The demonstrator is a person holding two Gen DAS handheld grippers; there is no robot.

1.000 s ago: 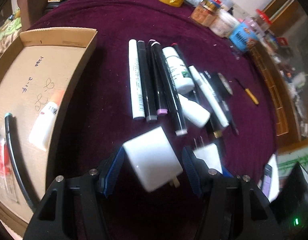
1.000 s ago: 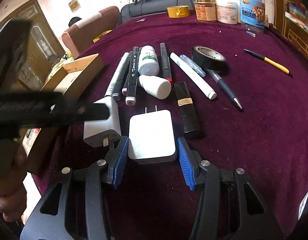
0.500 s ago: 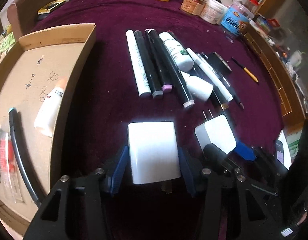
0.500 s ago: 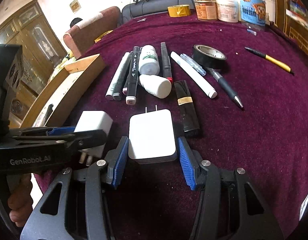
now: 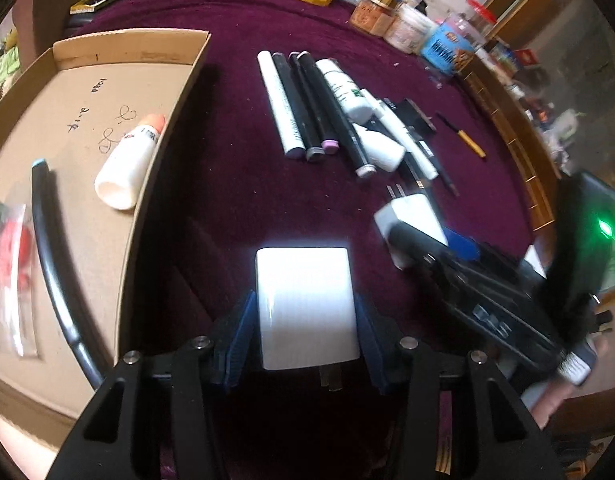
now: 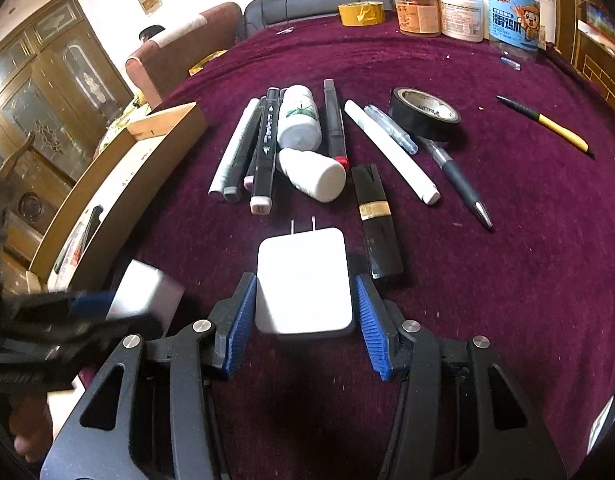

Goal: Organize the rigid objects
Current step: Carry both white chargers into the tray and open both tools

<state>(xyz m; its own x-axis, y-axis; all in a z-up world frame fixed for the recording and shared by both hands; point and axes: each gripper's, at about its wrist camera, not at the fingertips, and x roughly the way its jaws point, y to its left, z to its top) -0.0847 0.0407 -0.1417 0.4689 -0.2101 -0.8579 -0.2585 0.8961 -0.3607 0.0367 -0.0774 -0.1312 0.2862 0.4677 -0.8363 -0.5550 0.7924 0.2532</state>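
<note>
Maroon cloth (image 6: 487,280): left jaws clenched on white charger (image 5: 305,306); right jaws spread around flat adapter (image 6: 303,280), markers (image 6: 263,152) beyond.

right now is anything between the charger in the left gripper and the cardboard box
Nothing visible. The left gripper holds the white charger beside the cardboard box, with only bare purple cloth between them up to the box's side wall.

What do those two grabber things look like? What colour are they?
Both look alike. The left gripper and the right gripper have black plastic frames with triangular cut-outs and round silver bolts. Their fingers wear blue ribbed pads. From the left camera, the right one also shows a small green light on its black body.
</note>
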